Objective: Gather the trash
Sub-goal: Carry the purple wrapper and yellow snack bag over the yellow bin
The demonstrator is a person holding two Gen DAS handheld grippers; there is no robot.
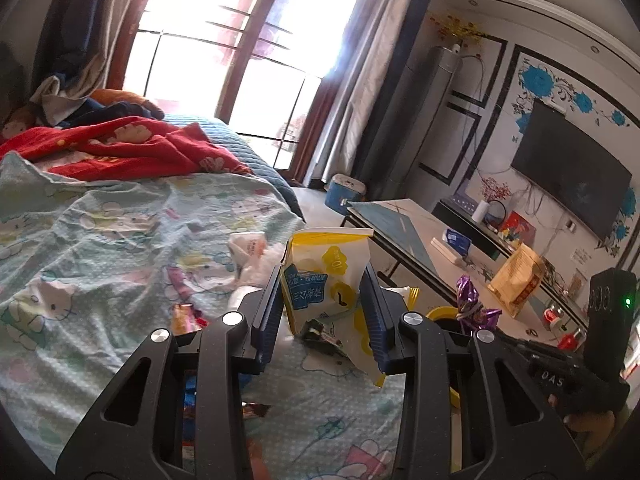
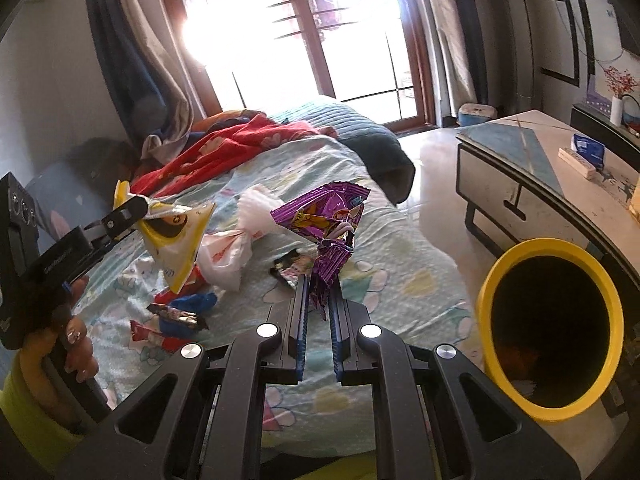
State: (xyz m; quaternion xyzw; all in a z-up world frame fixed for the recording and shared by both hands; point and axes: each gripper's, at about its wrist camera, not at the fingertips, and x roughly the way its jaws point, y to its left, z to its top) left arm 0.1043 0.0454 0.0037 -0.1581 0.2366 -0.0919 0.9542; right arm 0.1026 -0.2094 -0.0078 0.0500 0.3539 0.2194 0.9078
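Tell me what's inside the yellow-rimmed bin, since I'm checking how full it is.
Inside the yellow-rimmed bin it is mostly dark; something orange and a pale scrap show low down near the bottom. The rest of the contents are lost in shadow, so how full it is cannot be judged.

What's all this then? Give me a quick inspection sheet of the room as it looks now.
Surface: bed, cartoon-print sheet.
Job's things: yellow bag in left gripper; purple wrapper in right gripper; yellow bin beside the bed.
Clutter: white plastic bag, small wrappers, red blanket.
Grippers: both shut on trash.
Cables: wires below the TV.
Surroundings: window, low table.
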